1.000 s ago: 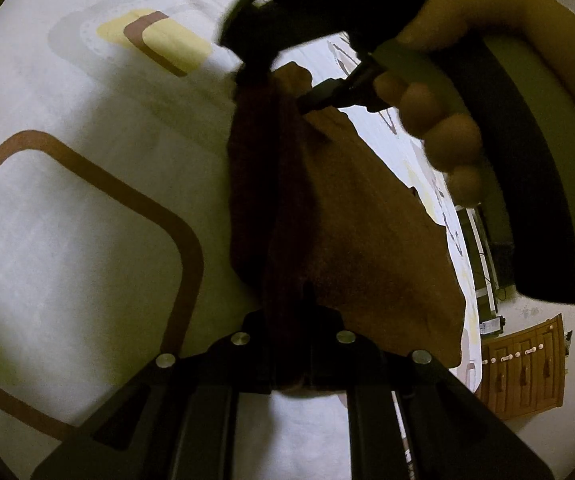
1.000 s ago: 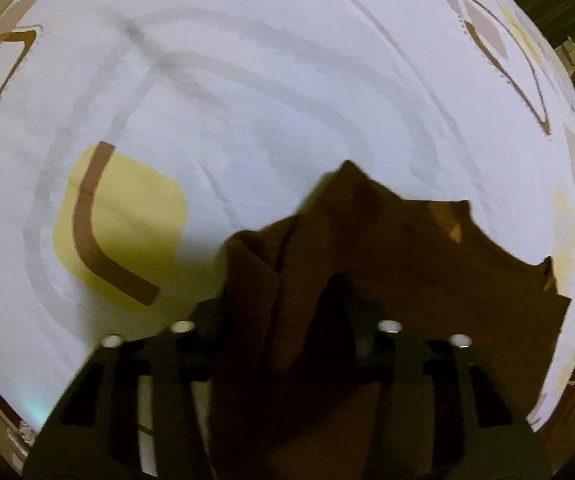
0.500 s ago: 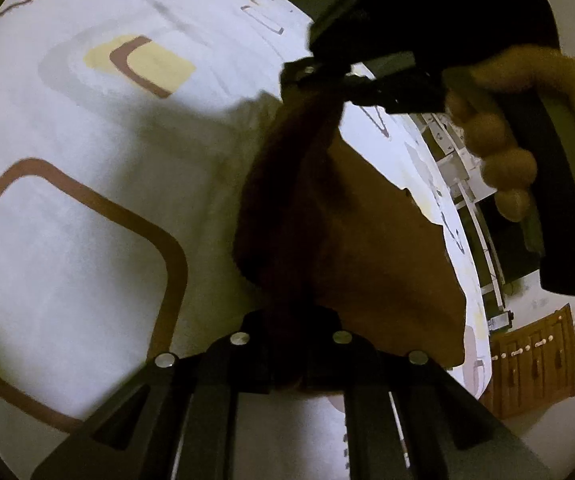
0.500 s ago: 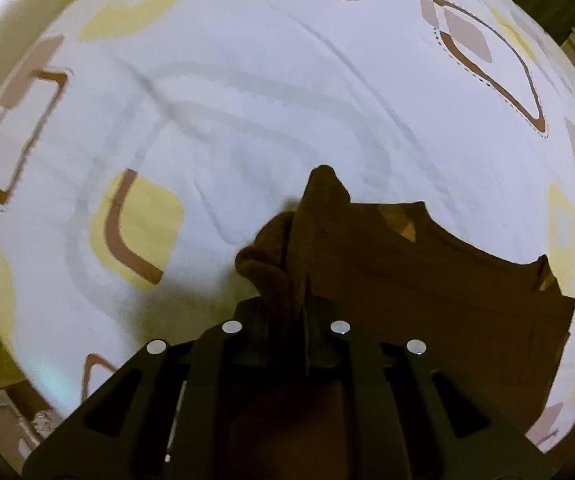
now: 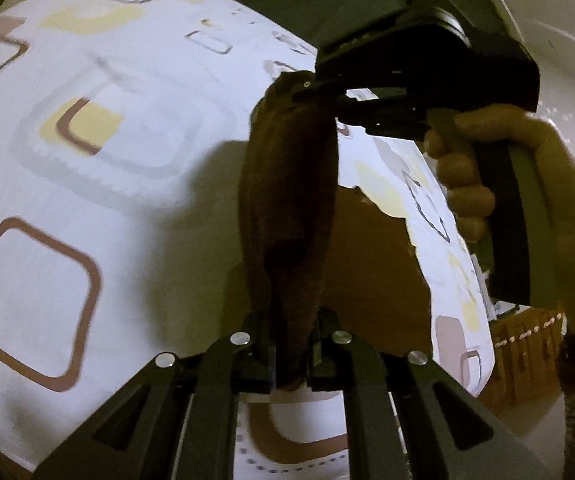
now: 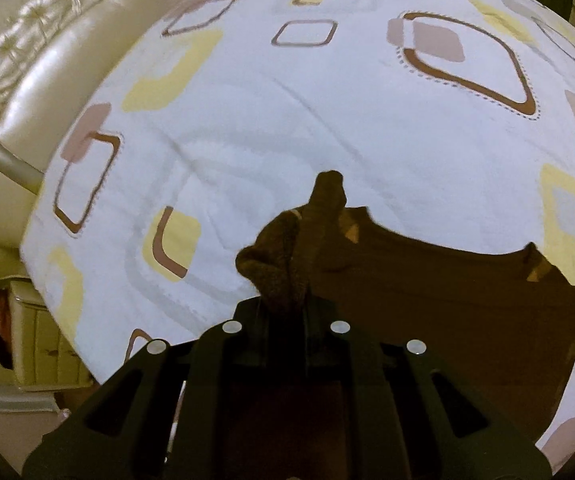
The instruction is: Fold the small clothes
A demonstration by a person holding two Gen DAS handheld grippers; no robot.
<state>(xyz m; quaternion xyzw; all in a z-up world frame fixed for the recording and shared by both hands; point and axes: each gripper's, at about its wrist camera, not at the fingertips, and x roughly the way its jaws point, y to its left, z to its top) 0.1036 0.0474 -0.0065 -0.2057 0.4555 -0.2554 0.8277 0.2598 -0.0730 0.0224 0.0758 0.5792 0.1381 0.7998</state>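
A small dark brown garment hangs stretched between both grippers above the bed. My left gripper is shut on one end of its gathered edge. My right gripper is shut on the other end, and it shows in the left wrist view, held in a hand, at the top of the cloth. The rest of the garment trails down onto the bedsheet at the right.
The bedsheet is white with brown and yellow rounded squares. A cream padded headboard and a bedside cabinet lie left. A wooden cabinet stands beyond the bed's right edge.
Both grippers have lifted the garment's edge higher off the bed. The cloth between them has pulled into a narrow bunched strip, and more of the bed shows.
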